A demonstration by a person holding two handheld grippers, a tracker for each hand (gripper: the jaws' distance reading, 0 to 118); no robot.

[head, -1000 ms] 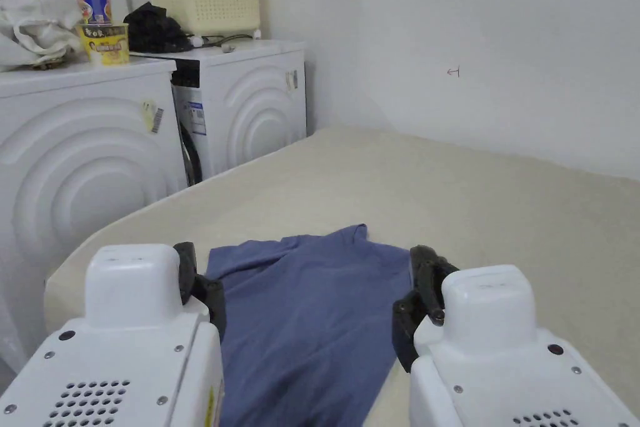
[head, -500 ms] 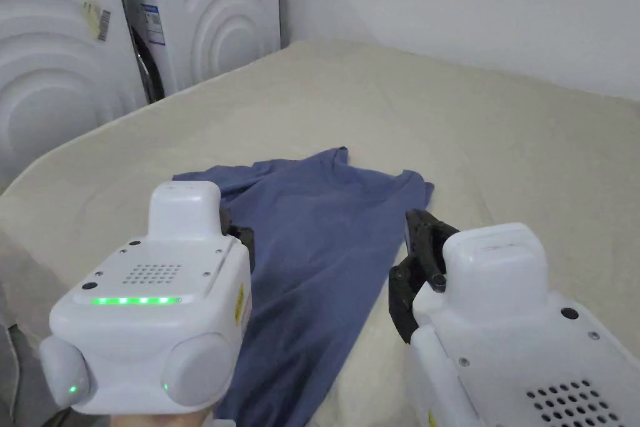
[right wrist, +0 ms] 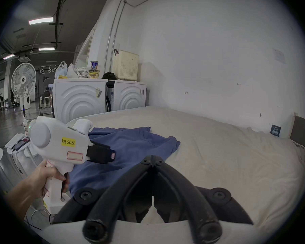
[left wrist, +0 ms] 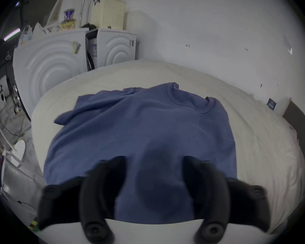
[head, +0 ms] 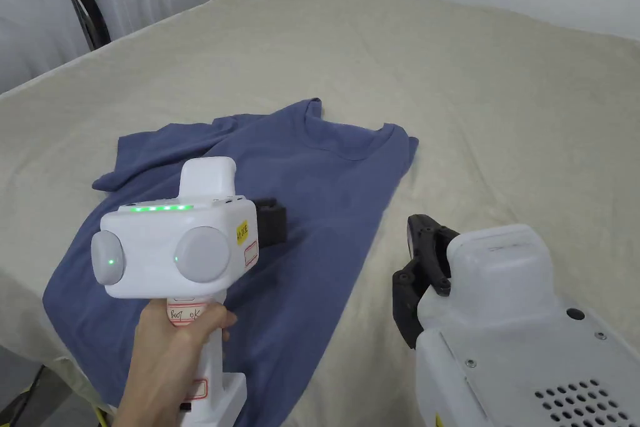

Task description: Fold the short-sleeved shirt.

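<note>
A blue short-sleeved shirt [head: 337,184] lies flat on the beige bed [head: 500,103], collar [head: 350,140] at the far end, one sleeve [head: 125,159] spread to the left. A hand holds my left gripper [head: 275,222] over the shirt's middle. In the left gripper view its jaws [left wrist: 153,161] stand wide open just above the blue shirt [left wrist: 139,124], nothing between them. My right gripper [head: 420,236] hovers over bare bed just right of the shirt's edge. Its jaws meet at the tips [right wrist: 152,158], shut on nothing. The right gripper view shows the left gripper [right wrist: 104,153] above the shirt [right wrist: 130,142].
Two white washing machines [right wrist: 79,100] stand beyond the bed's left side, with a basket [right wrist: 125,68] and bags on top. A white wall runs behind the bed. The bed's front-left edge [head: 25,347] drops off beside the shirt's hem. A fan [right wrist: 23,80] stands farther left.
The head camera has tilted down. My left gripper has moved from the shirt's left edge to above its middle. The right gripper stays by the shirt's right edge.
</note>
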